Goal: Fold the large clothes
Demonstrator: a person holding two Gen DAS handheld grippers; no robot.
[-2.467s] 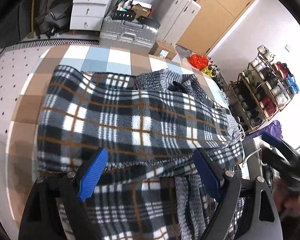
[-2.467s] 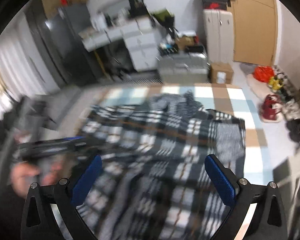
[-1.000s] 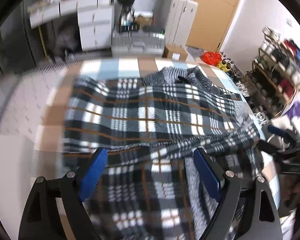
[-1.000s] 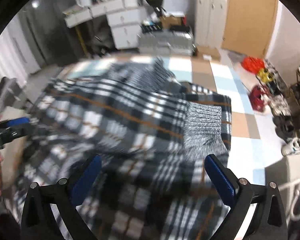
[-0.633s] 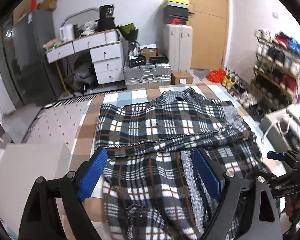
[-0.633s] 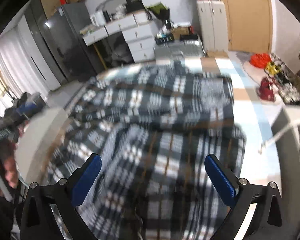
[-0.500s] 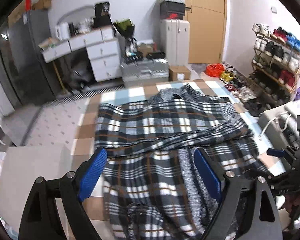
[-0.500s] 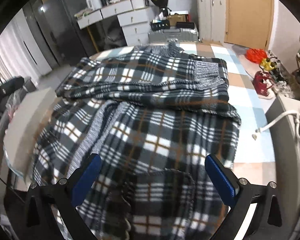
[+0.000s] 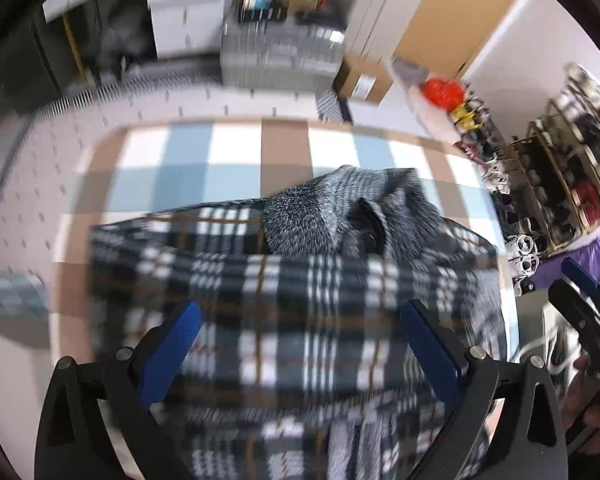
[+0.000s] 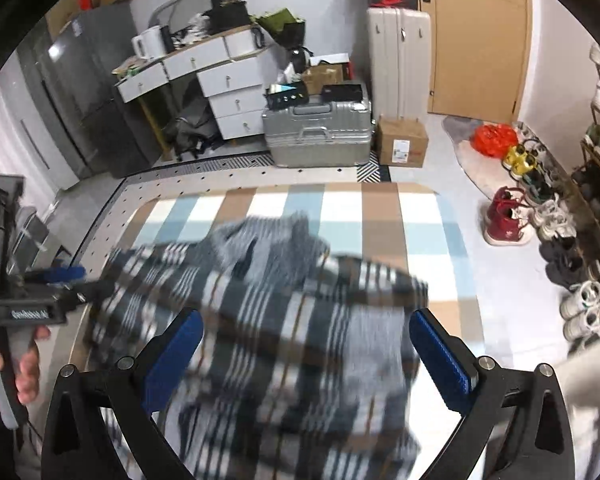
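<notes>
Blurred plaid garment (image 9: 292,312) fills the lower centre over a checked surface (image 9: 236,152). Left gripper (image 9: 300,344) and right gripper (image 10: 306,354) both gape wide, holding nothing.

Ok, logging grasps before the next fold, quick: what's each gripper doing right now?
Left gripper: open, holding nothing, above the plaid garment.
Right gripper: open, holding nothing, above the same garment.

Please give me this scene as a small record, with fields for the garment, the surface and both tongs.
garment: plaid jacket with grey knit collar, blurred
surface: checked mat in blue, white and brown
left tongs: open, over the jacket, holding nothing
right tongs: open, over the jacket, holding nothing
background: silver suitcase, shoe rack
</notes>
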